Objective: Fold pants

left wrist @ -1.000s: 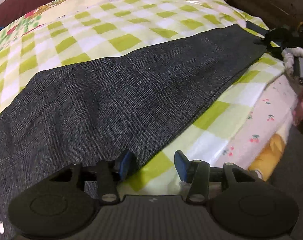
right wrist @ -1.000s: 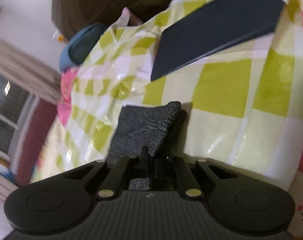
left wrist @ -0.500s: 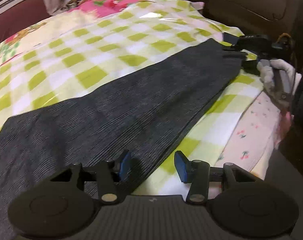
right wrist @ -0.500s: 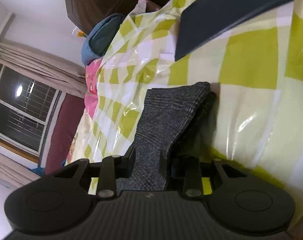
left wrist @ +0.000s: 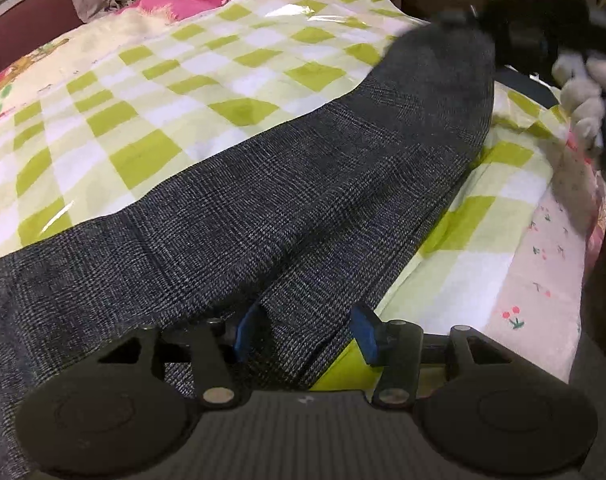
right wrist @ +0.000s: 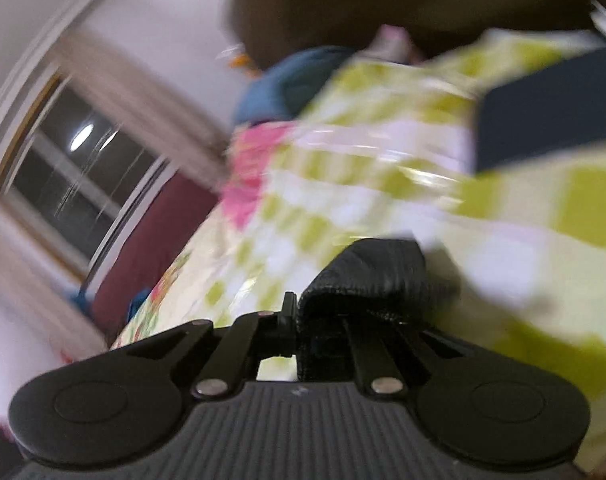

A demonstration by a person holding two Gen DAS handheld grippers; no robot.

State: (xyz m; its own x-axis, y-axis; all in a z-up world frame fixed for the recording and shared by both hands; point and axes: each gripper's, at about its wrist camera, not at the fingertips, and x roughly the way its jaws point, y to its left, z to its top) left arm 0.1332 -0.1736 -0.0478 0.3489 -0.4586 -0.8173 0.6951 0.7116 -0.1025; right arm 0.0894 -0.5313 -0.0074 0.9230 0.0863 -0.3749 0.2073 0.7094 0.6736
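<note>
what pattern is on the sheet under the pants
Lime-green and white checks on the sheet, clearest in the left wrist view; the pants lie across it.

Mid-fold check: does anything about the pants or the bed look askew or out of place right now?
Nothing looks damaged. The pants lie diagonally across the checkered cover, not square to it, with a lengthwise ridge near the left hand-held gripper, which is open around their edge. The right hand-held gripper is shut on the far end.
</note>
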